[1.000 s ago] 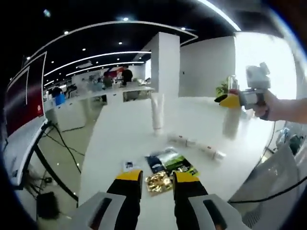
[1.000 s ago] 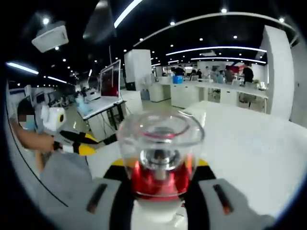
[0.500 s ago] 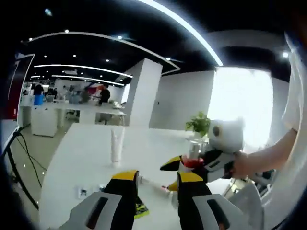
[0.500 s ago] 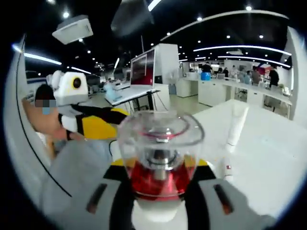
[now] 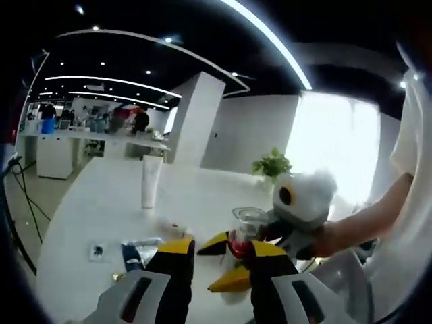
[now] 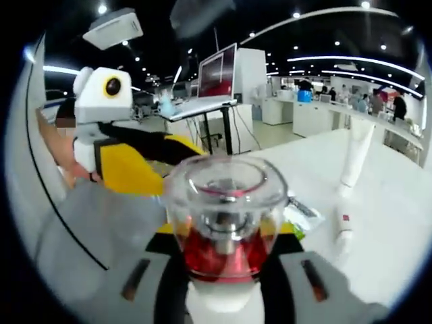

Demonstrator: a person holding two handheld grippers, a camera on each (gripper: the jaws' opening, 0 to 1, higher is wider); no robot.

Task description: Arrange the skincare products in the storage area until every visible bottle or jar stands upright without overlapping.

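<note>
A bottle (image 6: pixel 226 209) with a clear domed cap and a red collar stands between the jaws of my right gripper (image 6: pixel 226 236), which is shut on it. In the left gripper view that same bottle (image 5: pixel 246 228) is held by the right gripper (image 5: pixel 226 260) just ahead of my left gripper (image 5: pixel 221 256). The left gripper is open, its yellow-tipped jaws apart with nothing gripped. A white tube (image 5: pixel 150 182) stands upright on the white table (image 5: pixel 88 202); it appears again as the tube (image 6: pixel 354 156). Another white tube (image 6: pixel 343 228) lies flat.
Flat sachets (image 5: pixel 138 248) and a small card (image 5: pixel 98 252) lie on the table near the left gripper; the sachets (image 6: pixel 302 212) also sit behind the bottle. A potted plant (image 5: pixel 271 165) stands at the far edge. A person's arm (image 5: pixel 368 223) reaches in from the right.
The right gripper with the bottle has come lower and closer, right in front of the left gripper's jaws. Both cameras have shifted; the table things have not moved.
</note>
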